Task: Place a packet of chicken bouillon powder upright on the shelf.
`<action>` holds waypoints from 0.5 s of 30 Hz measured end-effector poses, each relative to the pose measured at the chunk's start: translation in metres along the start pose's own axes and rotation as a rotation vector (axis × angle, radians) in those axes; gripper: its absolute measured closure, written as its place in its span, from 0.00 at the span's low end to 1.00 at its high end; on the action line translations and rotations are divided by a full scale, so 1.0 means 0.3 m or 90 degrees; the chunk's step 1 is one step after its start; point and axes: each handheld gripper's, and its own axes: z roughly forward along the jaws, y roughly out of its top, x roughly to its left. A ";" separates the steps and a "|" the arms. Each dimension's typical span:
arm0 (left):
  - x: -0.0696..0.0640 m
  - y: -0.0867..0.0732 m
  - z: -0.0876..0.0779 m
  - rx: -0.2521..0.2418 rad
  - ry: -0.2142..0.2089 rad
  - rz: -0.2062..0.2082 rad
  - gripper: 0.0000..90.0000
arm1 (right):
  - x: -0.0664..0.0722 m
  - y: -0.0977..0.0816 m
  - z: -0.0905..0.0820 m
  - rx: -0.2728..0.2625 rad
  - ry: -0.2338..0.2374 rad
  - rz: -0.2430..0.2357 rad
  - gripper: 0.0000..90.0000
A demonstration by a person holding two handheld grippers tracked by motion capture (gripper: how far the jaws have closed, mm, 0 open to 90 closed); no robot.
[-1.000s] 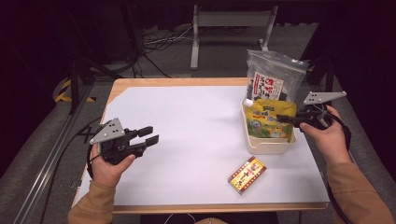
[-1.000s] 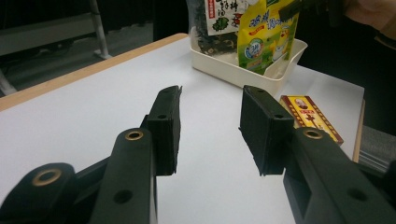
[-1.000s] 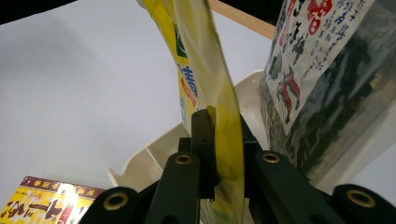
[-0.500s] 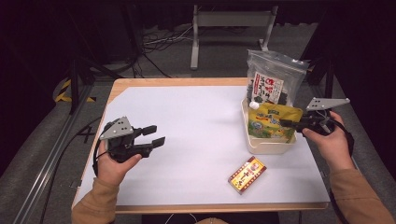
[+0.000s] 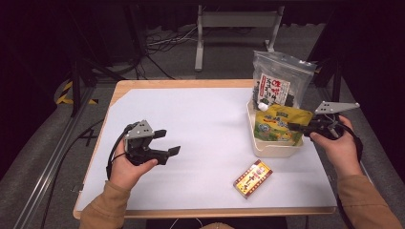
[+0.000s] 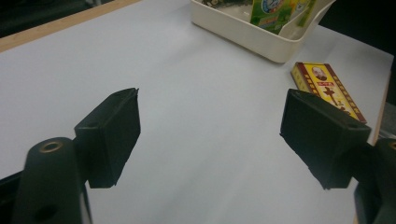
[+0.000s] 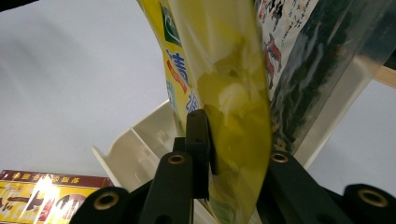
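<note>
jaws pinch glossy yellow pouch (image 7: 233, 116) | right gripper (image 5: 292, 127) (just easing) | cream tub (image 5: 272, 149)

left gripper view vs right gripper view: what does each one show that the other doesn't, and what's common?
Left gripper view alone: the left gripper, jaws wide apart with nothing but bare white table between them; they have just been opening.

Right gripper view alone: the right gripper with the yellow pouch between its jaws, which have just been opening slightly, and the clear bag of dark snacks behind the pouch.

Both: the cream bin, the yellow pouch standing in it, the red-and-yellow box lying flat on the table beside the bin, and the white table surface.
</note>
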 end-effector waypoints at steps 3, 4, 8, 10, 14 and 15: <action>-0.011 0.004 0.015 0.004 -0.009 -0.005 0.19 | 0.004 -0.002 -0.016 -0.006 -0.021 0.000 0.77; -0.016 0.006 0.024 0.005 -0.013 -0.002 0.18 | 0.002 -0.004 -0.025 -0.009 -0.021 0.007 0.75; -0.037 0.009 0.057 0.017 -0.026 0.000 0.17 | 0.002 -0.016 -0.062 -0.020 -0.026 0.022 0.64; -0.048 0.013 0.072 0.022 -0.034 0.003 0.17 | 0.004 -0.017 -0.072 -0.024 -0.029 0.021 0.62; -0.080 0.021 0.102 0.032 -0.052 0.008 0.17 | 0.016 -0.021 -0.116 -0.042 -0.036 0.023 0.54; -0.088 0.024 0.110 0.036 -0.056 0.011 0.17 | 0.019 -0.022 -0.125 -0.042 -0.039 0.023 0.53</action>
